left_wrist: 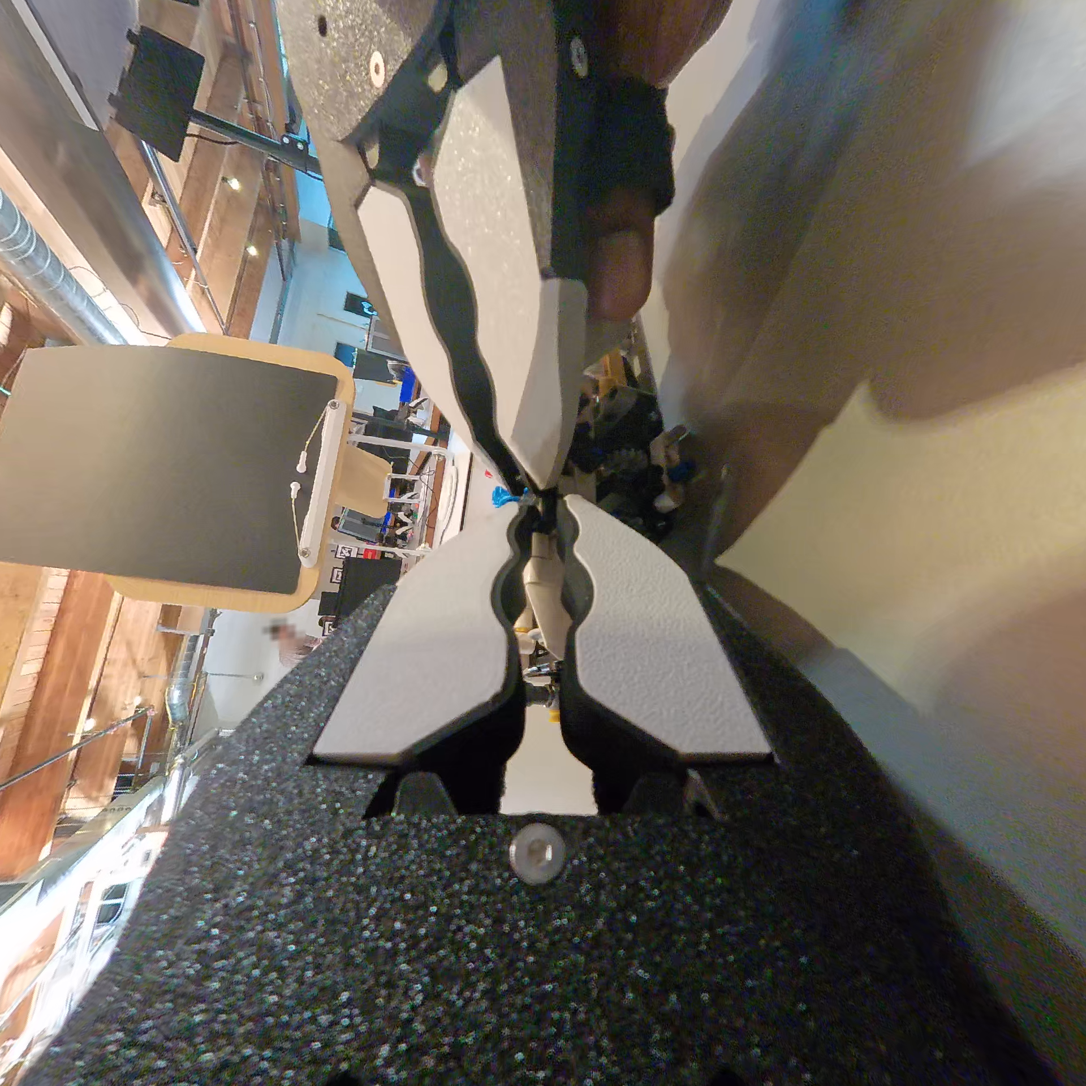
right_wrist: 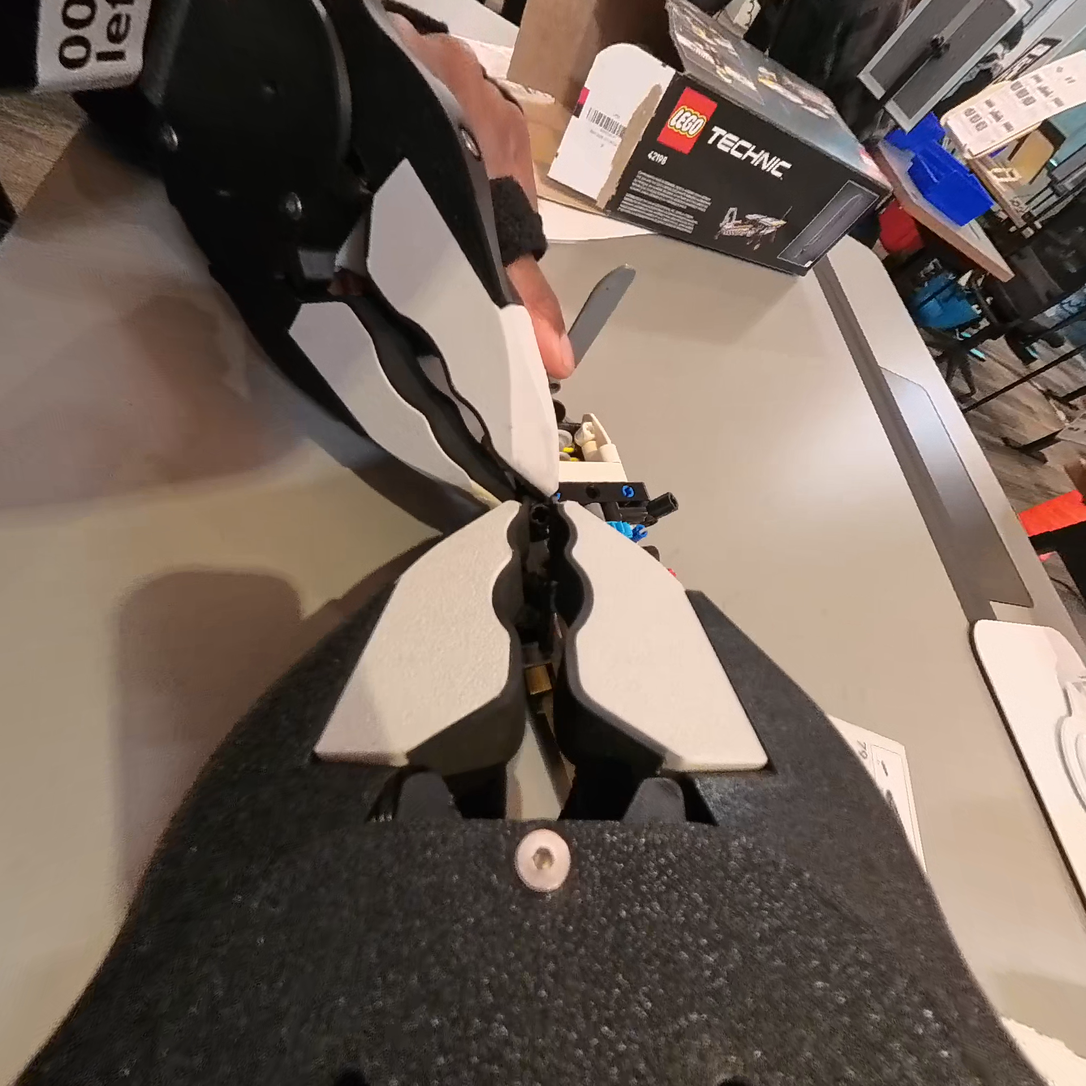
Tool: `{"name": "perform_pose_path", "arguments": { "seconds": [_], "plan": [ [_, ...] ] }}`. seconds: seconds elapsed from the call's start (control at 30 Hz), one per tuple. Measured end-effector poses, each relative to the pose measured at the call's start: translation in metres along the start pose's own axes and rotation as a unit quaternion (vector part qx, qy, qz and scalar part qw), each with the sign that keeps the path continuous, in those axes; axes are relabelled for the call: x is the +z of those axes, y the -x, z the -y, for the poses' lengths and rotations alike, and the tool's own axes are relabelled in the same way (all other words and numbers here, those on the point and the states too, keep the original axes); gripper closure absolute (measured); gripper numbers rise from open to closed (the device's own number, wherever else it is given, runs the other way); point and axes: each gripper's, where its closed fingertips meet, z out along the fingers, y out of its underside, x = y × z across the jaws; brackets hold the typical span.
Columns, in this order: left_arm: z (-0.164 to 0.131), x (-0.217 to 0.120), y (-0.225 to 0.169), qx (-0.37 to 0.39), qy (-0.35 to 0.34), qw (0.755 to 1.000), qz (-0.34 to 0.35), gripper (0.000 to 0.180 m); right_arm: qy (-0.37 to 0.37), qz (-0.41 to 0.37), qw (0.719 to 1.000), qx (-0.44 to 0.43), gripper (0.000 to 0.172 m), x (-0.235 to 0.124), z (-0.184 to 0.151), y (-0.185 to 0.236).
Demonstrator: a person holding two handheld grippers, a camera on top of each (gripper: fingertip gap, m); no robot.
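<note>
Both tools, left (left_wrist: 543, 499) and right (right_wrist: 543, 505), pinch the light, fragile brick model (right_wrist: 611, 490) at frame centre by its black beam.

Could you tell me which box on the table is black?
The printed black cardboard box lying flat; the plain brown cardboard box stands behind it.

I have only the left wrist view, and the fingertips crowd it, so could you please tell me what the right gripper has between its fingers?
Observer: The right gripper is shut on a black pinned toy-brick part.
Operator: Is anything larger beside it?
Observer: Yes, a black holed beam with blue pins sticks out right of the tips, under a white brick block.
Operator: And farther back?
Observer: A black cardboard box lies at the far side of the pale table.
</note>
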Motion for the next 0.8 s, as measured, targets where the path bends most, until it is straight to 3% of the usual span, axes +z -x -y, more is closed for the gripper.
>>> {"name": "perform_pose_path", "arguments": {
  "seconds": [0.8],
  "plan": [
    [0.007,0.002,-0.004,-0.017,-0.023,1.000,-0.007,0.170,-0.003,0.013,1.000,-0.027,0.165,-0.011,-0.006,0.003]
  ]
}}
